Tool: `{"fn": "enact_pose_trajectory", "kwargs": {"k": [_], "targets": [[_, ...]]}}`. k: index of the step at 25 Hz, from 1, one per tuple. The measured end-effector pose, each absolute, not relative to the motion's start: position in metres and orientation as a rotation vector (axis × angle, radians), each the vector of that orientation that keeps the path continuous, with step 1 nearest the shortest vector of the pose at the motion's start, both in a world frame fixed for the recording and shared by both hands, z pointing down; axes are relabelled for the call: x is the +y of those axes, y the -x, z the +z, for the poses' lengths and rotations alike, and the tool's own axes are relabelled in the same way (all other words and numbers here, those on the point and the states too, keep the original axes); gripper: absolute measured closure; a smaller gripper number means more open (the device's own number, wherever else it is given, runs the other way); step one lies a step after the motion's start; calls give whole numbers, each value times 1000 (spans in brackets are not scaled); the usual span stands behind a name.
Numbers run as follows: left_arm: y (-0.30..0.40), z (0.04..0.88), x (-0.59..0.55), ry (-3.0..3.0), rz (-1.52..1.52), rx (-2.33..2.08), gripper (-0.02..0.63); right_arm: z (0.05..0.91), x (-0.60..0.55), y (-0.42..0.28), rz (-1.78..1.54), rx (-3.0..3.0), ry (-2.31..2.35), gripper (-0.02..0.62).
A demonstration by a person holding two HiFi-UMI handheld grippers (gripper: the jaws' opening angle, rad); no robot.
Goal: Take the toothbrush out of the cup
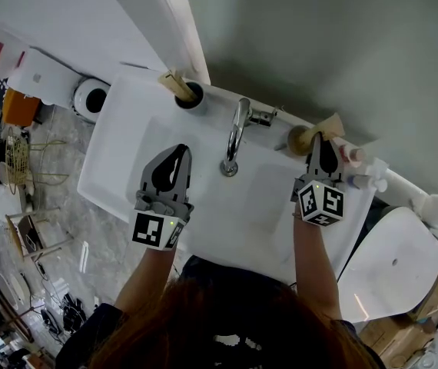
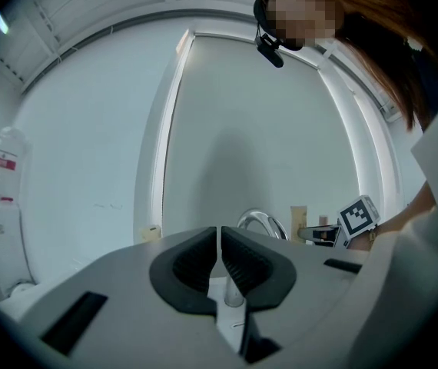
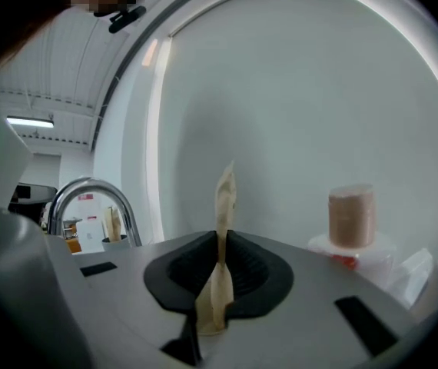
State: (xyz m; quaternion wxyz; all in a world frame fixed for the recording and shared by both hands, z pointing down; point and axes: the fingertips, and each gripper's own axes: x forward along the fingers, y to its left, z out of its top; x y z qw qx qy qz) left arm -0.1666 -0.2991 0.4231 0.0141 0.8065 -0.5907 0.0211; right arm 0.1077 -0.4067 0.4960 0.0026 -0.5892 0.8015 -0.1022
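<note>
A tan, paper-wrapped toothbrush stands upright between my right gripper's pads, which are shut on it. From the head view, that toothbrush rises from a brown cup on the sink's back ledge, right of the faucet, with my right gripper right at the cup. My left gripper hangs over the basin's left side, shut and empty. In its own view the left gripper shows the pads meeting with nothing between them.
A chrome faucet stands mid-ledge on the white sink. A second, dark cup with another tan brush sits at the back left. Small bottles crowd the right ledge, one with a tan cap. A toilet lid lies at right.
</note>
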Motion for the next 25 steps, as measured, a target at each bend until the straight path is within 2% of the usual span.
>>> {"fn": "enact_pose_trajectory", "kwargs": {"k": [7, 15, 25], "targets": [[166, 403, -293, -2548, 23, -1851, 571, 431, -383, -109, -227, 2455, 1739, 549], [157, 364, -280, -2610, -70, -1856, 571, 357, -332, -103, 90, 2512, 1665, 551], [155, 328, -250, -2650, -135, -1881, 571, 313, -262, -103, 239, 2499, 1660, 551]]}}
